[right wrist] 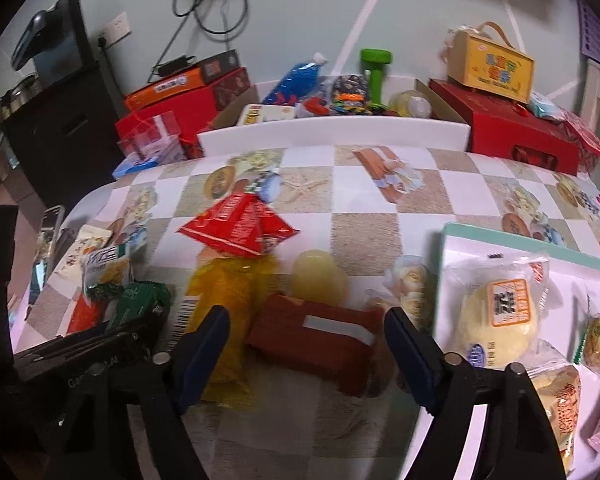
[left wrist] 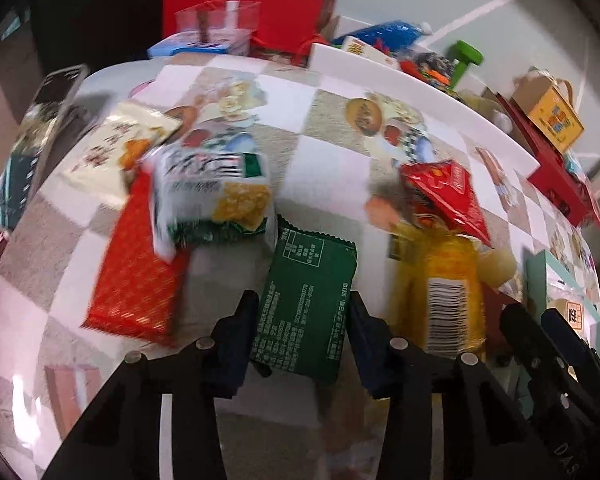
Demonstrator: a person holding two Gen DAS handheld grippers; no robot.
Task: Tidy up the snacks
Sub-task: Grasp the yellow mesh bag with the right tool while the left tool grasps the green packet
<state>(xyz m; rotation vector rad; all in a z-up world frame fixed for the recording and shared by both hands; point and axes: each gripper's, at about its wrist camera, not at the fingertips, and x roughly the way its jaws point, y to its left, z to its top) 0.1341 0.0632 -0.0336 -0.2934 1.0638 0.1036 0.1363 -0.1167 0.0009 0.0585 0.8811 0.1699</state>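
In the left wrist view my left gripper (left wrist: 302, 300) is shut on a dark green snack packet (left wrist: 308, 280), its back label facing up, one finger on each long edge. The right wrist view shows my right gripper (right wrist: 306, 316) open around a brown-red packet (right wrist: 320, 340) lying flat on the checked tablecloth (right wrist: 364, 232). A gap shows beside the left fingertip (right wrist: 216, 320). To the right sits a mint-edged white tray (right wrist: 500, 236) holding a wrapped yellow cake (right wrist: 496, 320) and other snacks.
A red packet (left wrist: 136, 280), a white-green packet (left wrist: 216, 196), a red triangular packet (right wrist: 240, 228), a yellow packet (right wrist: 224, 300) and a pale jelly cup (right wrist: 320, 280) lie loose around the grippers. A white bin (right wrist: 332, 132) and red boxes (right wrist: 520, 136) line the back.
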